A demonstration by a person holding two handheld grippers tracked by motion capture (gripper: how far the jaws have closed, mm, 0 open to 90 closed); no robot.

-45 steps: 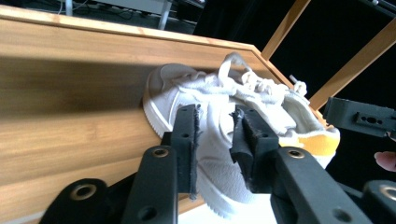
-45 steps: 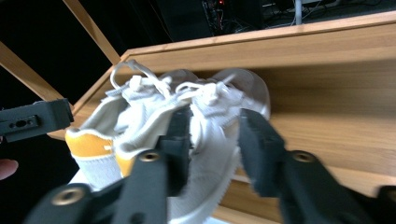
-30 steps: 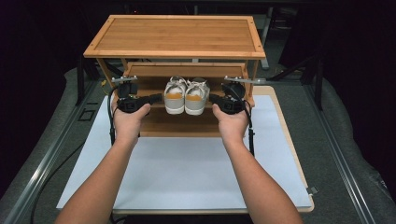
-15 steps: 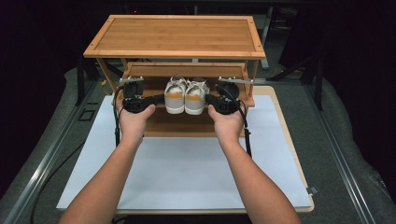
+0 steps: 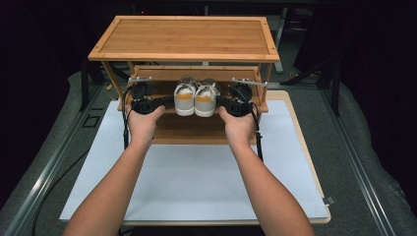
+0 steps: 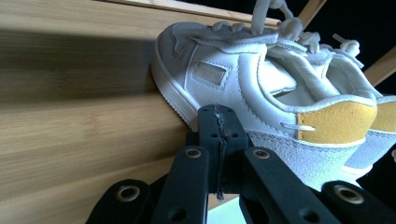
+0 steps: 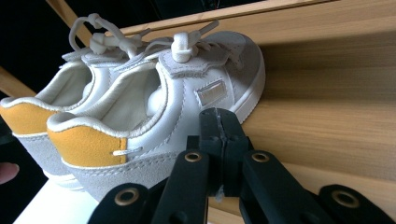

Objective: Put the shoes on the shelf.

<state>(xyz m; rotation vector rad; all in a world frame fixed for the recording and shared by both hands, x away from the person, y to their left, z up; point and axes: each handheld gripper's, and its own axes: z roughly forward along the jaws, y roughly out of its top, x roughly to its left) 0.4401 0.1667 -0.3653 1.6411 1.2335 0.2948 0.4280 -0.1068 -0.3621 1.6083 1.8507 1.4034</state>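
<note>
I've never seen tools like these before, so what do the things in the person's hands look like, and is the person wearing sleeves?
Each hand holds a black gripper, left and right. Up close, the two flat black jaws sit pressed together on linked black bars with brass-ringed holes. A black cable trails from each, and a grey plate sits on top. The forearms are bare, with no sleeves in view.

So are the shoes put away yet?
Nearly. The pair of shoes already sits on the rack's middle shelf, heels out. The left gripper and right gripper, both shut, press their outer sides. Left, probably: nudging them fully in and pulling back.
</note>
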